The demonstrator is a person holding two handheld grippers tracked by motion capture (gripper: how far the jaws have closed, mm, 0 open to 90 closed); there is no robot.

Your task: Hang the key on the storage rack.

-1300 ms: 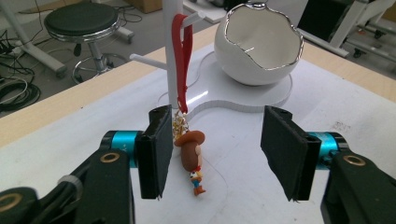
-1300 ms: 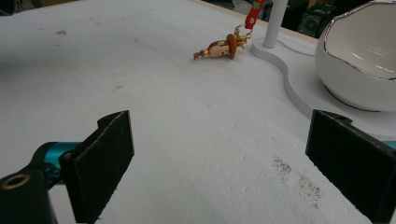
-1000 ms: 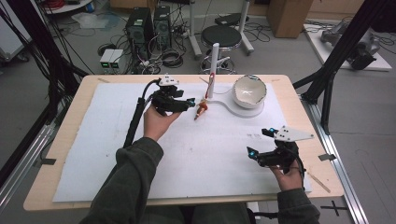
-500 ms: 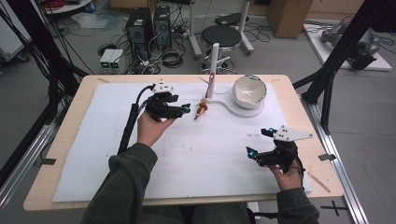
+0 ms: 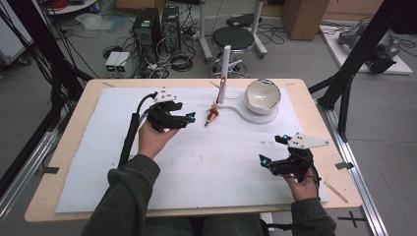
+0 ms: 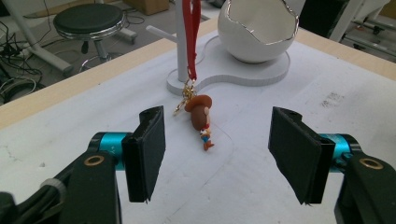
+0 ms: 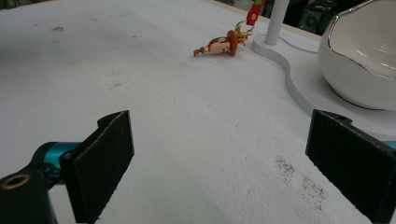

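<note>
A small cowboy figurine (image 5: 213,115) (image 6: 201,119) (image 7: 217,46) lies on the white mat. Its red strap (image 5: 223,84) (image 6: 191,28) runs up to the white post (image 5: 225,64) of a stand. My left gripper (image 5: 189,118) (image 6: 219,154) is open, a short way left of the figurine and pointing at it. Nothing is between its jaws. My right gripper (image 5: 272,150) (image 7: 224,163) rests open at the front right of the mat, far from the figurine and holding nothing.
The post shares a flat white base (image 5: 248,115) with a white eggshell-shaped bowl (image 5: 262,96) (image 6: 259,30) (image 7: 359,60) at the back right. The mat (image 5: 211,167) covers most of the wooden table (image 5: 69,132). Behind the table are a stool and computer boxes.
My left gripper has drawn back to the left, away from the figurine. The figurine and my right gripper have stayed where they were.
</note>
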